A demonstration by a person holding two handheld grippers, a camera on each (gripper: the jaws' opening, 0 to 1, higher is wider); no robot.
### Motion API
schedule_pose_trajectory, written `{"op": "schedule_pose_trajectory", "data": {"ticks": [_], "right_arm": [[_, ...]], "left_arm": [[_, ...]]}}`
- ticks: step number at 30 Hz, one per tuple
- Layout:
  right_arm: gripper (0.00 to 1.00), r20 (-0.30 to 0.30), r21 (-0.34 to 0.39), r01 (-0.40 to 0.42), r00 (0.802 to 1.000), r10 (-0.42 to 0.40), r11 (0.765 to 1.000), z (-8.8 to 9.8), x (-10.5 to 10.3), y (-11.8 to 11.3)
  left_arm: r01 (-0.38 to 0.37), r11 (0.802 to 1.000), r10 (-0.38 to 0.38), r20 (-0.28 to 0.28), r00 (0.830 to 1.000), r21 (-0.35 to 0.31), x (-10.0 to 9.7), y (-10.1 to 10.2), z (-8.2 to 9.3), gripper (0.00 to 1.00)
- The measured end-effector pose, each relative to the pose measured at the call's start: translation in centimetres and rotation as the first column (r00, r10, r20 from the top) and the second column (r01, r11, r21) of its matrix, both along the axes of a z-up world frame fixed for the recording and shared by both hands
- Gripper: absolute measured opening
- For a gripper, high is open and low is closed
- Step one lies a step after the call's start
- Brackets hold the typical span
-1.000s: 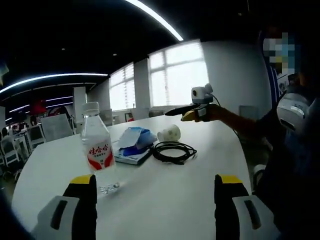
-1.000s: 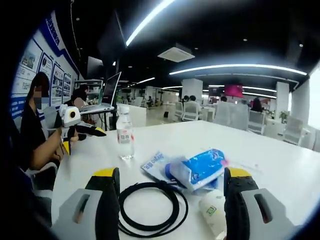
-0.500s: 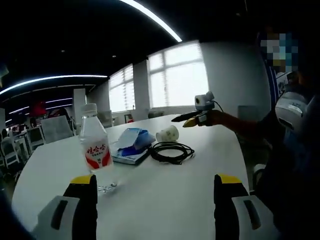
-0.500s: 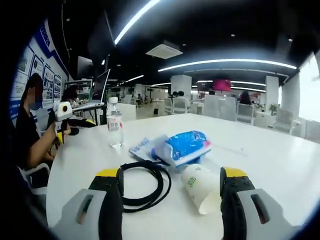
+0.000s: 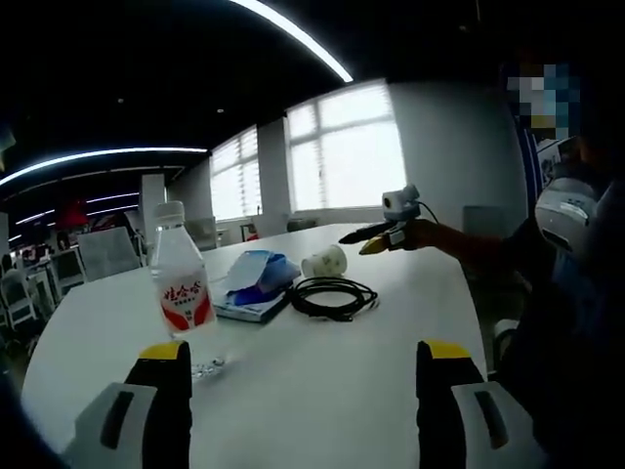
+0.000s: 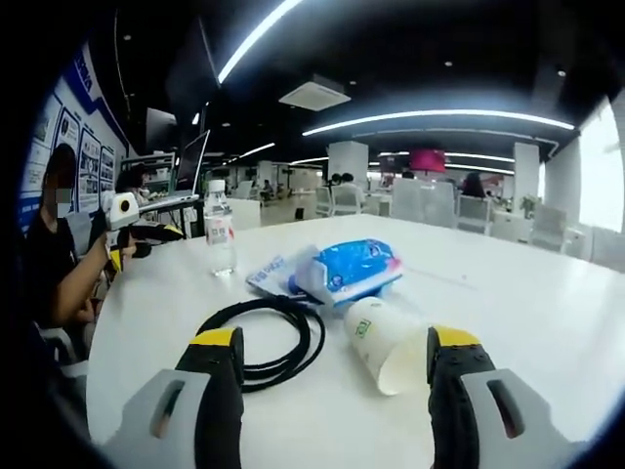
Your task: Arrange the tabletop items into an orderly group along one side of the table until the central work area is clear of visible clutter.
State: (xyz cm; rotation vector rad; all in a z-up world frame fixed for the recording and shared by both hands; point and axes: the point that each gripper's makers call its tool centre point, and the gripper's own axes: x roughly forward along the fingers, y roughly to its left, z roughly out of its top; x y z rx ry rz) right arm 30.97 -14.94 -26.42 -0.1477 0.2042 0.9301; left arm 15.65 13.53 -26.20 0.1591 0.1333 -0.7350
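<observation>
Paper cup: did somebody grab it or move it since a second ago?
Nobody grabbed it. The right gripper pulled back from the paper cup, jaws open. The cup lies on its side and seems barely moved. The bottle, black cable and blue pack stayed put.

A clear water bottle (image 5: 183, 296) with a white cap and a red label stands upright on the white bench (image 5: 322, 371). A white paper cup (image 6: 385, 343) lies on its side, with its open end toward the right gripper view's camera. Just beside it is a black cable (image 6: 273, 338), wound in a loop and lying flat. A blue and white pack (image 6: 348, 270) rests on top of a thin booklet (image 6: 270, 278). The bottle stands apart from the others.
</observation>
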Motion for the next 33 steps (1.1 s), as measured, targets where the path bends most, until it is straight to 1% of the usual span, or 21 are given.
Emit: {"op": "schedule_pose_trajectory", "data": {"ticks": [4, 9, 11, 15, 27, 33], "right_arm": [[0.71, -0.003, -0.005, -0.001, 1.000, 0.001, 1.000, -0.3, -0.2, 0.0], [0.67, -0.008, 0.007, 0.003, 1.000, -0.003, 1.000, -0.3, -0.1, -0.1], [0.63, -0.014, 0.006, 0.001, 1.000, -0.001, 1.000, -0.5, 0.0, -0.1], [0.59, -0.030, 0.023, 0.014, 0.999, -0.013, 1.000, -0.6, 0.6, -0.5], [0.48, -0.031, 0.020, 0.026, 0.999, -0.026, 0.999, -0.9, 1.3, -0.8], [0.43, -0.041, 0.021, 0.037, 0.999, -0.036, 0.999, -1.3, 2.2, -1.0]], "left_arm": [[0.001, 1.000, -0.001, 0.000, 1.000, 0.003, 0.0, 0.0, -0.1, 0.94], [0.004, 1.000, -0.004, 0.004, 1.000, 0.003, -0.2, -0.2, -0.1, 0.93], [0.007, 1.000, -0.007, 0.006, 1.000, 0.006, -0.3, -0.3, -0.1, 0.93], [0.017, 1.000, -0.017, 0.007, 1.000, 0.013, -0.3, -0.5, -0.3, 0.92], [0.038, 0.999, -0.038, 0.013, 0.999, 0.037, -0.3, -0.9, -0.6, 0.90], [0.048, 0.998, -0.049, 0.012, 0.999, 0.044, -0.4, -1.1, -0.8, 0.90]]}}
